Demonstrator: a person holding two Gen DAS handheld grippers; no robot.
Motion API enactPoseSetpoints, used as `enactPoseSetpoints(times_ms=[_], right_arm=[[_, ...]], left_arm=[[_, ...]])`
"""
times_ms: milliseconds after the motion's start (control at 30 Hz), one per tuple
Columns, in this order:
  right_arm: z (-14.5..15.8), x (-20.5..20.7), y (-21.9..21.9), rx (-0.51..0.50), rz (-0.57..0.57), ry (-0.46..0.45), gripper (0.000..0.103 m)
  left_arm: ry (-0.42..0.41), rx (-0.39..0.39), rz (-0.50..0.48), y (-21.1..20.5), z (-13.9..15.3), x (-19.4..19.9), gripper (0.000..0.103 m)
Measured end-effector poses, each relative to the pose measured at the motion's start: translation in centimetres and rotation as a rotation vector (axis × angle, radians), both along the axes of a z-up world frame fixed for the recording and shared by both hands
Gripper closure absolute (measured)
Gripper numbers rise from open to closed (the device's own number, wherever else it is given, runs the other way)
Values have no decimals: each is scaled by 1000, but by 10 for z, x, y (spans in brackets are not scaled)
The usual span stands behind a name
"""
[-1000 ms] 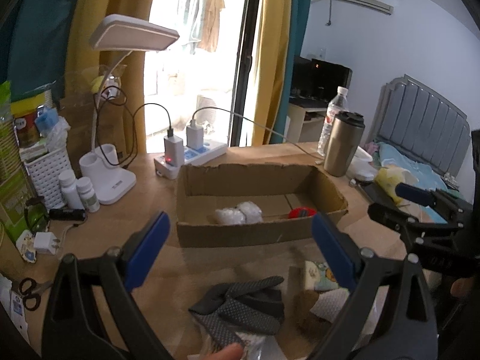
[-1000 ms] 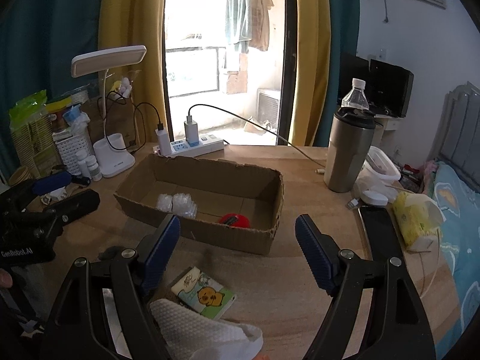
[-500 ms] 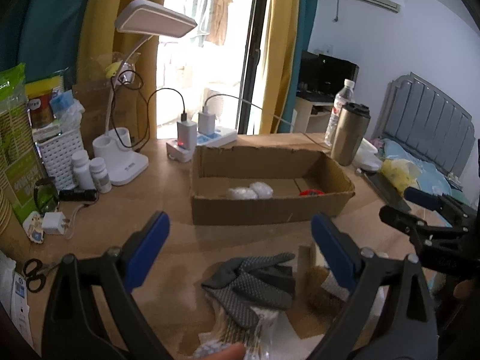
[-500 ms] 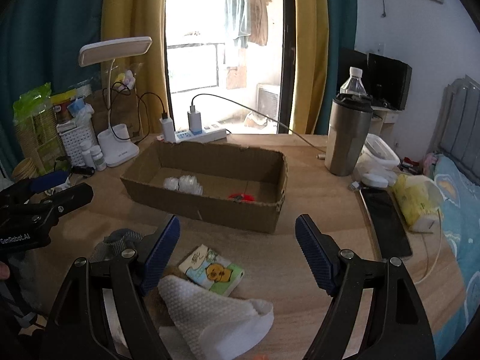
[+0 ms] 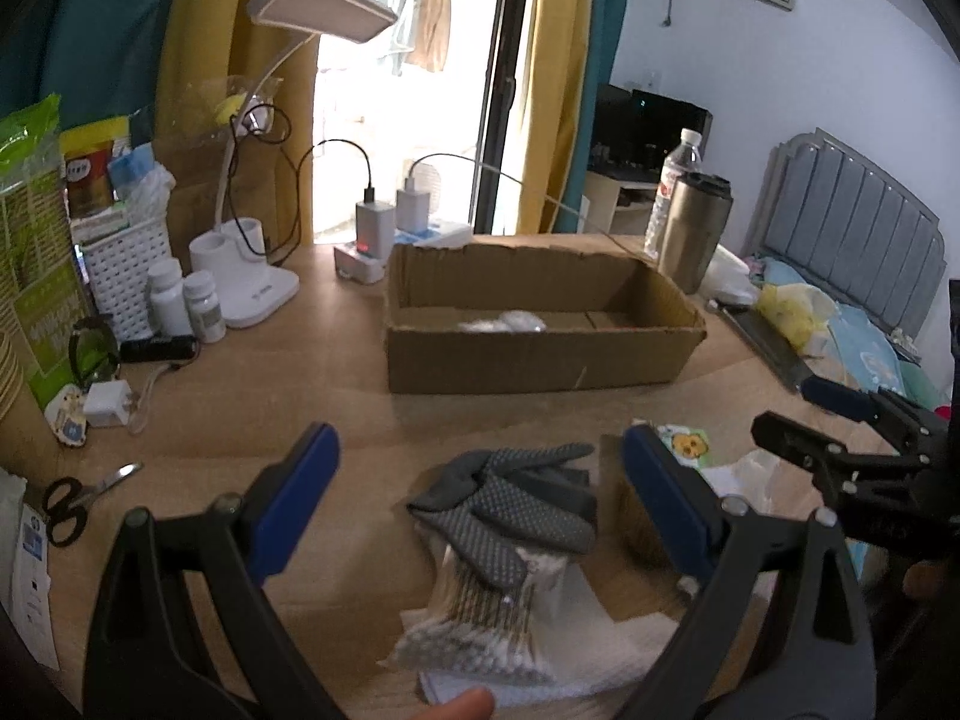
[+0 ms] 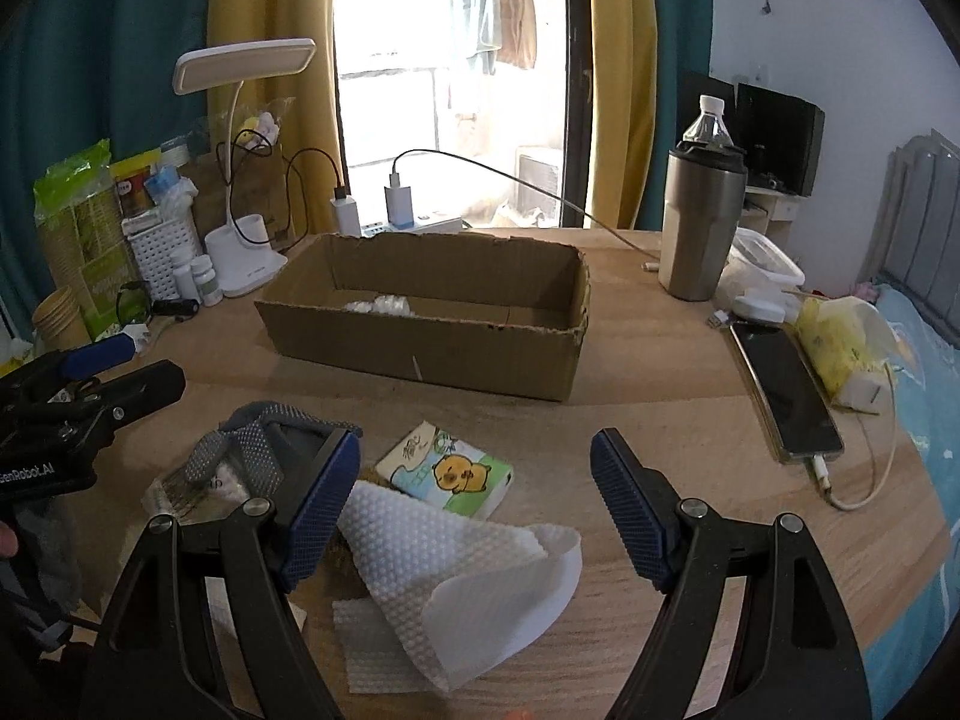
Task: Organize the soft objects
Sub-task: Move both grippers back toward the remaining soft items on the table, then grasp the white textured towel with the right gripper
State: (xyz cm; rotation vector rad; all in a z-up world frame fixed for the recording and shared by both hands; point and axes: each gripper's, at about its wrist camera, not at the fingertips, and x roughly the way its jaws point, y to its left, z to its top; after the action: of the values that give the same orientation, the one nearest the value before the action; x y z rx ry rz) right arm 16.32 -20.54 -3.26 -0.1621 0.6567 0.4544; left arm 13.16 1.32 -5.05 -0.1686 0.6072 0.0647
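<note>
A brown cardboard box [image 5: 540, 354] [image 6: 432, 348] stands mid-table with white wrapped items [image 5: 510, 321] [image 6: 384, 304] inside. In front of it lie grey dotted gloves [image 5: 510, 504] [image 6: 252, 450], a pack of cotton swabs [image 5: 480, 618], a tissue pack with a cartoon print [image 6: 447, 471] [image 5: 684, 444] and a white textured cloth [image 6: 456, 558]. My left gripper [image 5: 480, 492] is open and empty, hovering over the gloves. My right gripper [image 6: 477, 510] is open and empty above the tissue pack and cloth.
A desk lamp [image 5: 264, 180], pill bottles [image 5: 186, 300], a power strip [image 5: 384, 246] and scissors [image 5: 78, 495] are at the left. A steel tumbler [image 6: 702, 222], a phone [image 6: 786, 390] and a yellow tissue bag [image 6: 846, 342] are at the right.
Both grippers have pulled back from the box toward the near edge; the box looks farther away and more of the gloves, swabs and cloth shows beneath them. Both stay open.
</note>
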Motion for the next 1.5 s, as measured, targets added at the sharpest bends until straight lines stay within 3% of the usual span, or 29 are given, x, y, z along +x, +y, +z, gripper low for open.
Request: enactPoseSetpoints(times_ms=[1067, 1233, 1500], right_arm=[[-58, 6, -18, 43, -20, 165, 22], [-60, 6, -18, 50, -1, 175, 37], [-57, 5, -19, 64, 44, 160, 83]], left_arm=[[69, 11, -43, -22, -30, -7, 6], [76, 19, -41, -24, -31, -6, 7], [85, 30, -50, -30, -31, -2, 7]])
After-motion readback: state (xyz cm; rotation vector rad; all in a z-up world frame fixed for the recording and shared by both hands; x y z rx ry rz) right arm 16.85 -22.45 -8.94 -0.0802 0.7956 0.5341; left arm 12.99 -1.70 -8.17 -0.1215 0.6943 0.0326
